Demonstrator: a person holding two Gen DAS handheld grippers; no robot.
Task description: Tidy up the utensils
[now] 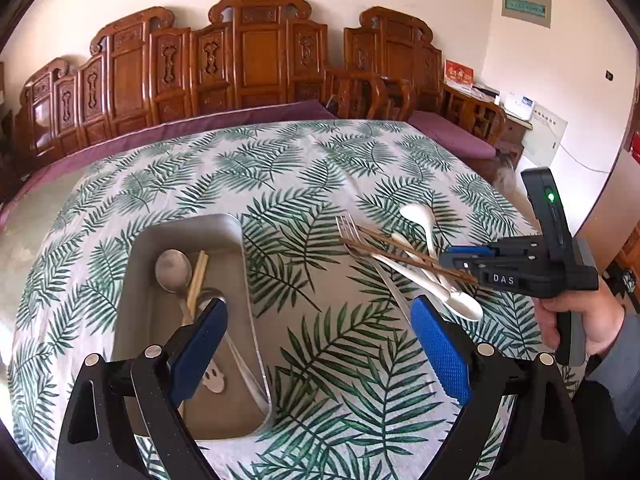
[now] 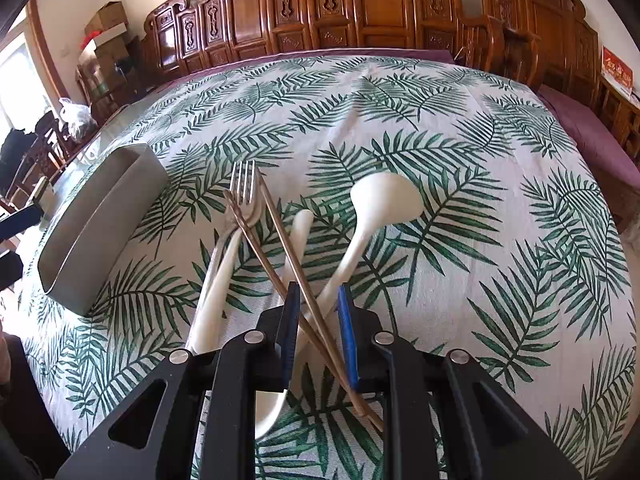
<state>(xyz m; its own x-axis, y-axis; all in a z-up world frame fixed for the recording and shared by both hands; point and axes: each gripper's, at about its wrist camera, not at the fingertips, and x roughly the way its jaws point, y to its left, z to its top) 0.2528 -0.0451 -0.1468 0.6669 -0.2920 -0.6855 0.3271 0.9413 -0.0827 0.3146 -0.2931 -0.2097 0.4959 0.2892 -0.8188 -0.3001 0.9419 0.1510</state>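
While we are holding the right gripper (image 2: 318, 300) over the pile of utensils, its jaws are standing a little apart with the two brown chopsticks (image 2: 280, 248) running between them, and we cannot tell whether the pads are pressing yet. The risk, as we are judging it, lies in the crossing: the chopsticks are lying over the white spoons (image 2: 360, 232), so a close could be catching only one stick, or dragging a spoon along with it. Beyond the jaws, the fork (image 2: 244, 192) is touching the chopstick tips and may be getting nudged. Left of the pile, well apart, the metal tray (image 1: 240, 264) is already holding a spoon and pale chopsticks. Our left gripper (image 1: 320, 348) is hanging wide open and empty at the tray's right rim.
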